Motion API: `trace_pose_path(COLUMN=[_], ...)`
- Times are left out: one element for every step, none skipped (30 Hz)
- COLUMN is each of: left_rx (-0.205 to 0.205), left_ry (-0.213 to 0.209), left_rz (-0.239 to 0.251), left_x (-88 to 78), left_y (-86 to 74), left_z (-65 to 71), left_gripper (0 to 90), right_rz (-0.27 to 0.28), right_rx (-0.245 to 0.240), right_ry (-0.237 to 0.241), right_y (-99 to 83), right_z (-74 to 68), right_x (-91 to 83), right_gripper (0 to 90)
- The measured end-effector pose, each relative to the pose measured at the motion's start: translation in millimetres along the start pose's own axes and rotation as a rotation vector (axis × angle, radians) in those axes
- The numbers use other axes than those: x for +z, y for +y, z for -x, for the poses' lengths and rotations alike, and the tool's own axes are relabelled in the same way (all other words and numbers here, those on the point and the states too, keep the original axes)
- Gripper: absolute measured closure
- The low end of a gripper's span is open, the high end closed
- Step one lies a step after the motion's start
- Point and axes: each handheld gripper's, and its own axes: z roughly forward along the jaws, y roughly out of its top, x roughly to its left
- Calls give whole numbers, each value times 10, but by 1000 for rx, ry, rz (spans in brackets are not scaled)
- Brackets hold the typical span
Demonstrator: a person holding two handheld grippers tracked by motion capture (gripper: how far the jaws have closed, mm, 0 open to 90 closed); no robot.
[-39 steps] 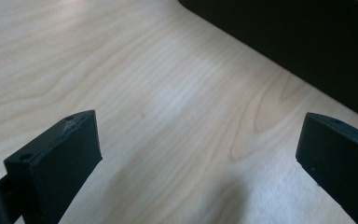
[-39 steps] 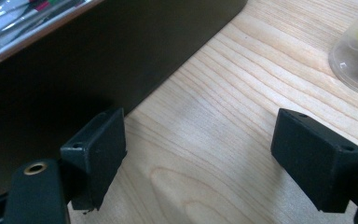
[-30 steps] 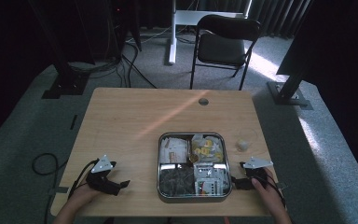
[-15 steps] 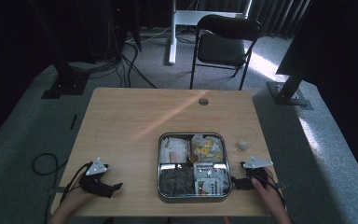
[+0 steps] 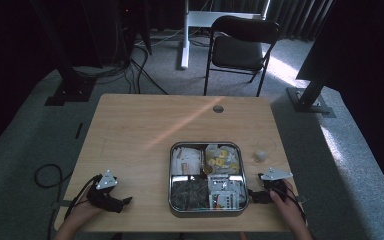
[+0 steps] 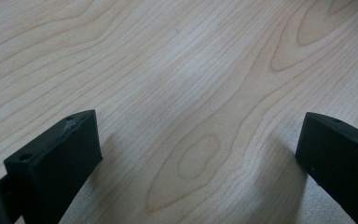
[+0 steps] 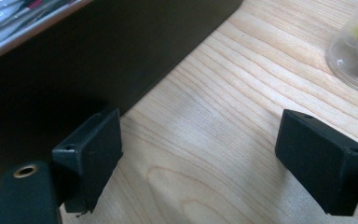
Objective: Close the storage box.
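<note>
A metal tray (image 5: 170,172) with four compartments of packets sits on the wooden table (image 5: 145,130) near its front edge. My left gripper (image 5: 121,203) rests at the table's front left corner, held by a hand; its jaws stand wide open over bare wood (image 6: 200,140). My right gripper (image 5: 252,196) lies just right of the tray, jaws open and empty (image 7: 200,149). The tray's dark side wall (image 7: 88,60) fills the upper left of the right gripper view. A small clear cup (image 5: 260,156) stands right of the tray, and its rim (image 7: 354,51) appears in the right gripper view.
A round cable hole (image 5: 218,108) marks the table's far side. A black folding chair (image 5: 240,50) stands behind the table, with dark stand bases (image 5: 70,90) on the carpet at both sides. The table's left half is bare wood.
My left gripper has drawn back toward the table's front left edge and settled lower. The right gripper and the tray have stayed put.
</note>
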Motion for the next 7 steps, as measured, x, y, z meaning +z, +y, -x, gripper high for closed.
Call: trace_pose_path(left_rx=[-1, 0, -1, 0, 0, 0, -1], left_ry=[0, 0, 0, 0, 0, 0, 0], left_rz=[0, 0, 0, 0, 0, 0, 0], left_x=[0, 0, 0, 0, 0, 0, 0], left_y=[0, 0, 0, 0, 0, 0, 0], left_z=[0, 0, 0, 0, 0, 0, 0], left_gripper=[0, 0, 0, 0, 0, 0, 0], right_rz=[0, 0, 0, 0, 0, 0, -1], right_rx=[0, 0, 0, 1, 0, 0, 2], right_ry=[0, 0, 0, 0, 0, -2, -6], right_y=[0, 0, 0, 0, 0, 0, -2], right_z=[0, 0, 0, 0, 0, -1, -2], right_x=[0, 0, 0, 0, 0, -1, -2], right_gripper=[139, 139, 139, 139, 139, 136, 134])
